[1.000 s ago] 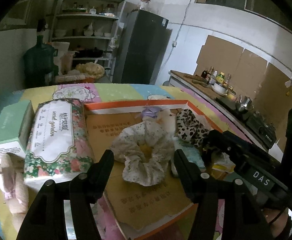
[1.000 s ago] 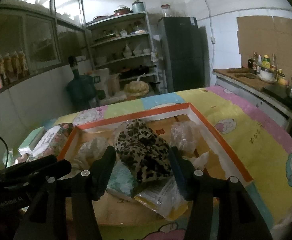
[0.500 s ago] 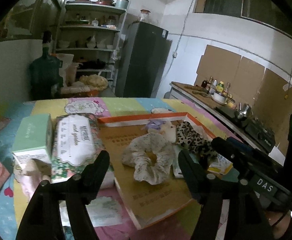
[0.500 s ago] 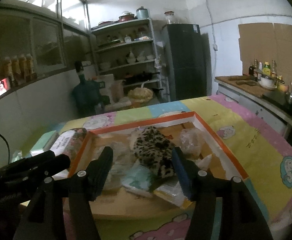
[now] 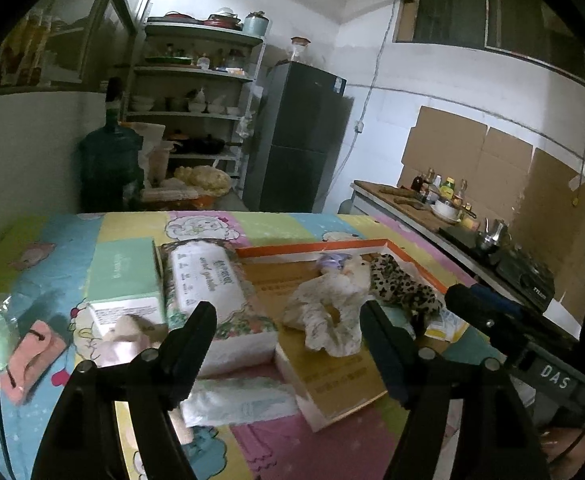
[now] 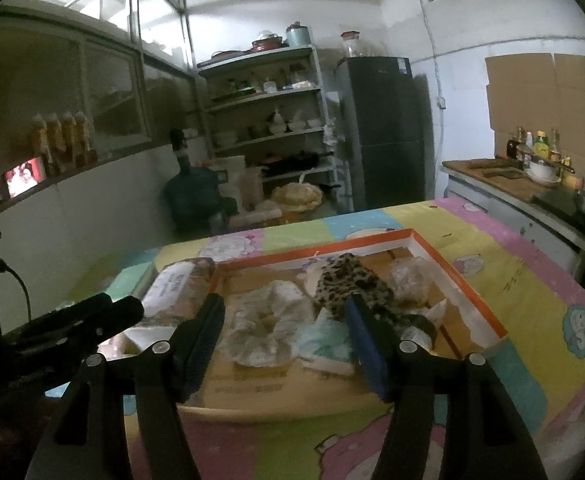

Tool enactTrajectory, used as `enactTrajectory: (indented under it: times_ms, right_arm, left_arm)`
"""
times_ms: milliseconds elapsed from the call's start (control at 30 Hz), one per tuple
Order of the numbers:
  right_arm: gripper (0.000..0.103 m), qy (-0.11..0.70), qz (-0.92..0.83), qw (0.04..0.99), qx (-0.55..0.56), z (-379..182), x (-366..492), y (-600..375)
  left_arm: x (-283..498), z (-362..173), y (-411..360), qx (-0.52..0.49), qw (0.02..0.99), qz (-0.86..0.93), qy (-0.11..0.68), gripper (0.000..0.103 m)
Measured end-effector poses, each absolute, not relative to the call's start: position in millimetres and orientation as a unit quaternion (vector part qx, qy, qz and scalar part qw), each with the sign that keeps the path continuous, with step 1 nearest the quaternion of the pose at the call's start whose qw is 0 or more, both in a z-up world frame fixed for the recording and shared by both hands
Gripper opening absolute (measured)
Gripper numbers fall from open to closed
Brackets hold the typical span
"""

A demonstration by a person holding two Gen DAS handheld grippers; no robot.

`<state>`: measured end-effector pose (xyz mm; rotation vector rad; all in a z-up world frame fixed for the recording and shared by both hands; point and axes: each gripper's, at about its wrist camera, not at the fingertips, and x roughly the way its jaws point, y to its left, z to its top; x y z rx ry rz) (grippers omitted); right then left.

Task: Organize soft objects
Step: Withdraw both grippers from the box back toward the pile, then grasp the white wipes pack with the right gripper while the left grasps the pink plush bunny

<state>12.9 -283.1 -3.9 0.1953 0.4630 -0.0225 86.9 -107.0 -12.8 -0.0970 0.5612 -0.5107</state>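
An orange-rimmed cardboard box (image 5: 316,249) (image 6: 468,280) lies on the colourful table cover. In it lie a white floral scrunchie (image 5: 326,314) (image 6: 260,328), a leopard-print scrunchie (image 5: 402,286) (image 6: 352,284), a pale teal packet (image 6: 326,342) and a clear plastic bag (image 6: 408,278). My left gripper (image 5: 288,330) is open and empty, raised above the box's near left corner. My right gripper (image 6: 284,320) is open and empty, raised above the box's near edge. A floral tissue pack (image 5: 208,288) (image 6: 180,288) lies left of the box.
A mint green box (image 5: 122,280) and a pink item (image 5: 32,356) lie on the table at the left. A white wipes packet (image 5: 236,400) lies near the front. A black fridge (image 5: 300,140), shelves (image 5: 196,76) and a counter (image 6: 524,188) stand beyond the table.
Both grippers have pulled back and up from the box, so more of the table shows. Both stay open and empty. The scrunchies have not moved.
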Motion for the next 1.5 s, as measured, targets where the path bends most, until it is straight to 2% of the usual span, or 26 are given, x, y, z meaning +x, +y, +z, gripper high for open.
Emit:
enactTrajectory:
  times_ms: [600,1500]
  right_arm:
    - [0.068,0.228,0.020,0.971,0.075,7.7,-5.5,-232.1]
    - [0.069,0.268,0.078,0.959,0.043,-15.4,14.2,-162.2]
  left_arm:
    - [67.0,-13.0,-62.3,-0.062,0.933,-0.233,0.269,0.074]
    - [67.8,-24.8,45.4,-0.109,0.947,-0.141,0.267,0.074]
